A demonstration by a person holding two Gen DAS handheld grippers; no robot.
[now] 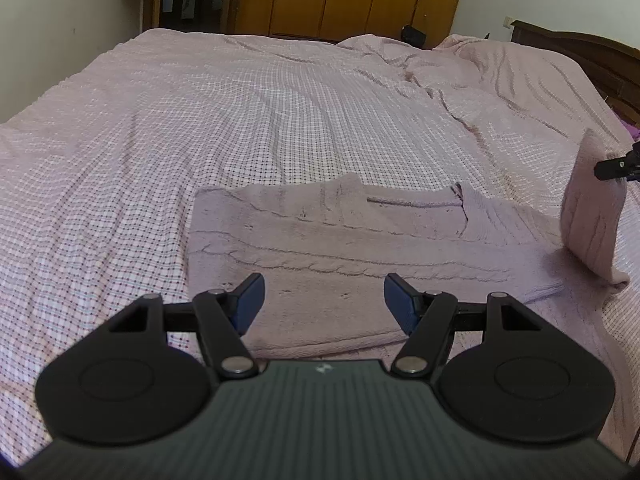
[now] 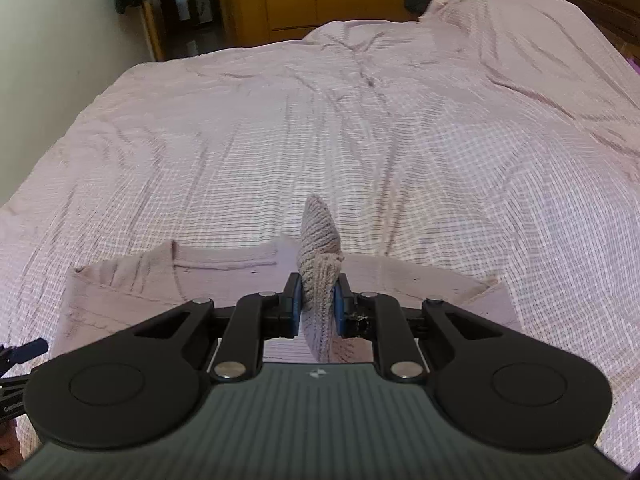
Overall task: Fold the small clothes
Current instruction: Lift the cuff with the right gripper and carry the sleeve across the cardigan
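Right hand-held gripper [image 2: 316, 306] pinching sweater [image 1: 360, 248] sleeve, left hand-held gripper [image 1: 324, 300] spread above sweater

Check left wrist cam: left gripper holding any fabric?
No: the left gripper stands open above the sweater, nothing between its pads.

Left wrist view: right gripper [image 1: 618, 168] cut off by the right edge, only a dark fingertip showing; the raised sleeve [image 1: 594, 216] it carries is motion-blurred. Near hem of the pink knit sweater [image 1: 340, 240] hidden under the left gripper [image 1: 324, 300] body. Right wrist view: sleeve's lower run hidden behind that housing, probably trailing back to the sweater.
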